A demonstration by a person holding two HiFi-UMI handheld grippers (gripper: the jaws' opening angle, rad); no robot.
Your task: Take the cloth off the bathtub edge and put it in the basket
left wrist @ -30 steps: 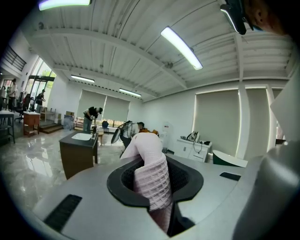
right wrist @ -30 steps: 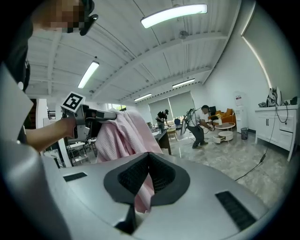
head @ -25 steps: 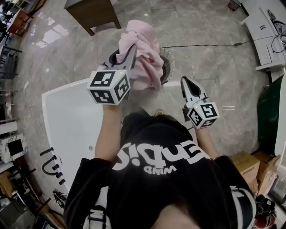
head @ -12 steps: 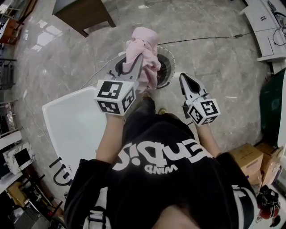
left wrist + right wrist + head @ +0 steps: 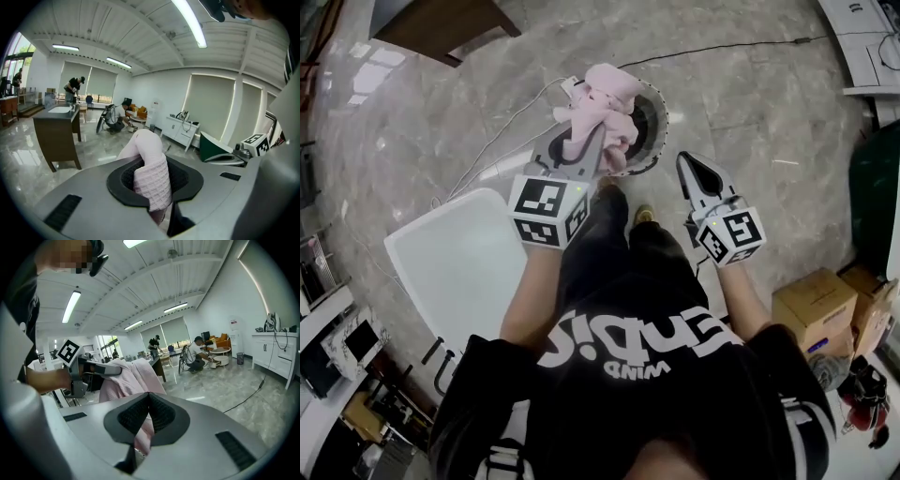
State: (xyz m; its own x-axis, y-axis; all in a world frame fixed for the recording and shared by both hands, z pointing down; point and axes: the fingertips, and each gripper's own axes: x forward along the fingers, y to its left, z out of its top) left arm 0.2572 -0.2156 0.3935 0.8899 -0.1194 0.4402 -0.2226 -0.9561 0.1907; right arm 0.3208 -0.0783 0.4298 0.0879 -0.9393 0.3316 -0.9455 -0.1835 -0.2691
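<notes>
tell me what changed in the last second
The left gripper, jaws still clamped on the pink cloth, has moved off the bathtub side, so the cloth now hangs over the basket. The right gripper came along beside it. Unchanged: the cloth is held, not released, and the right jaws stay shut and empty.

The cloth point(image 5: 602, 111) hides most of the basket point(image 5: 663, 120) (only its right rim shows); the person's arm point(image 5: 530, 292) overlaps the bathtub point(image 5: 459, 262).

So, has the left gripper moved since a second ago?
Yes. The left gripper, jaws shut on the pink waffle-weave cloth, has gone from over the white bathtub down toward the round dark basket.
</notes>
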